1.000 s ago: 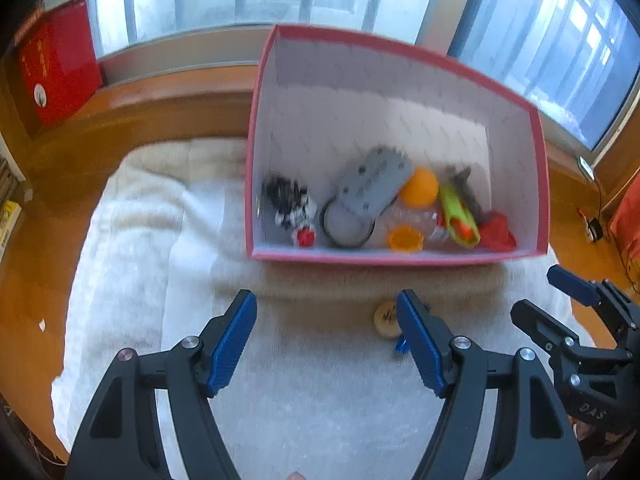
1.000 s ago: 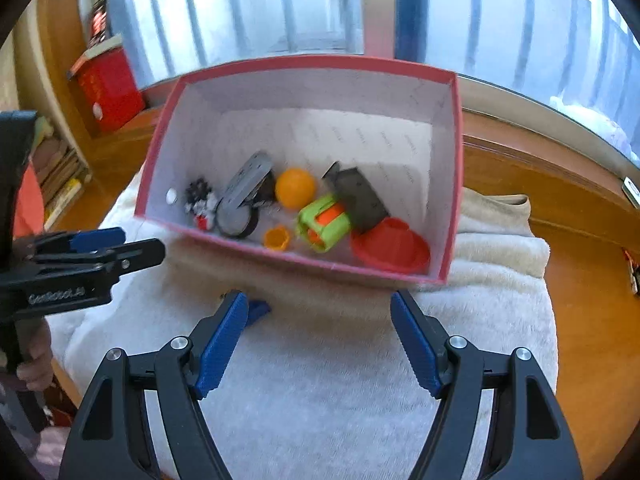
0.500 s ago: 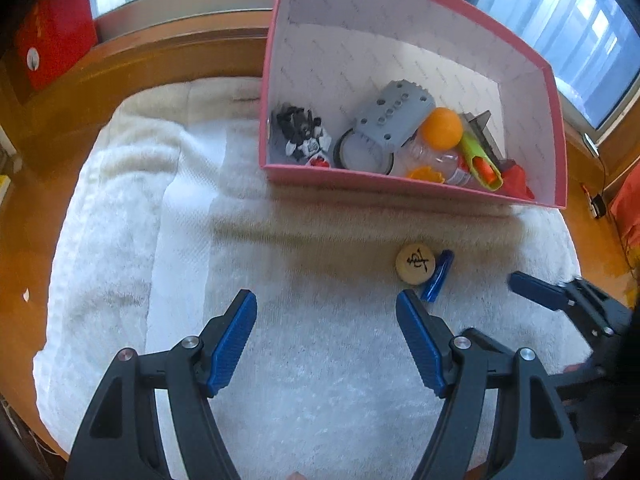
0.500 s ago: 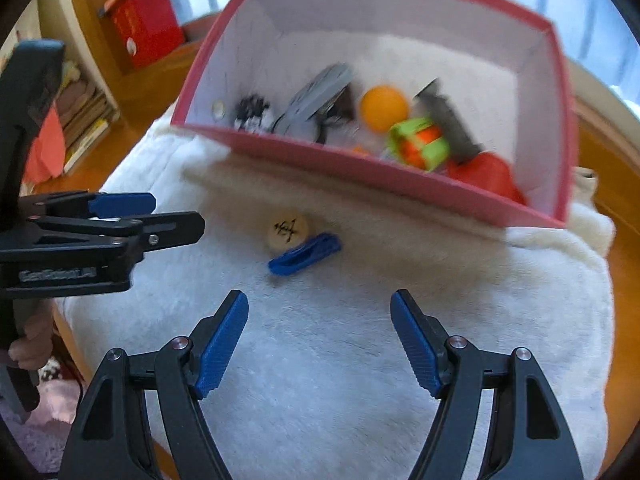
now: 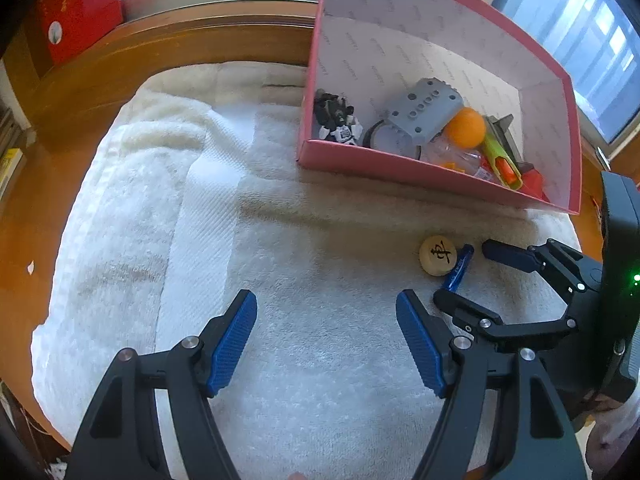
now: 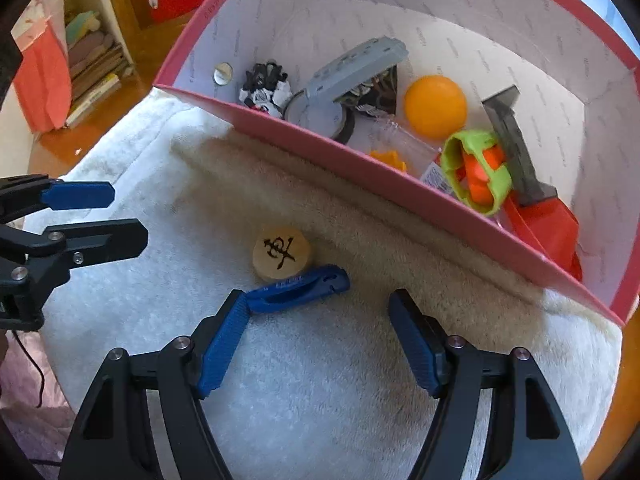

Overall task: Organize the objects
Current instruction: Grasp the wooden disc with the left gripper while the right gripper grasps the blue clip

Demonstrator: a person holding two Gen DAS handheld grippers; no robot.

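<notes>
On the white towel [image 6: 320,380], just outside the box's near wall: wooden chess disc [image 6: 282,253] and blue clip [image 6: 298,290], touching each other, clip on the near side of the disc. In the right wrist view, right gripper [image 6: 320,344] is spread wide, nothing between the pads; the clip's near end sits right at the tip of the left-hand finger, contact unclear. Disc at about 11 o'clock from the gripper's centre, clip at about 11 too but closer.

Left gripper [image 5: 326,344] also wide, empty, over bare towel. From it, disc [image 5: 438,255] and clip [image 5: 459,267] are at about 2 o'clock, well clear of its pads. Right gripper visible there at 3 o'clock.

Pink box [image 6: 360,172], white inside, at 12–1 o'clock from the right gripper. Contents: orange ball [image 6: 435,106], grey studded block [image 6: 356,66] leaning over a tape roll [image 6: 320,114], black-and-white small figure [image 6: 264,88], green-and-orange tube [image 6: 478,170], dark grey wedge [image 6: 514,148], red piece [image 6: 548,228], clear bottle with orange cap [image 6: 390,158], silver coin [image 6: 223,73] in the far-left corner.
</notes>
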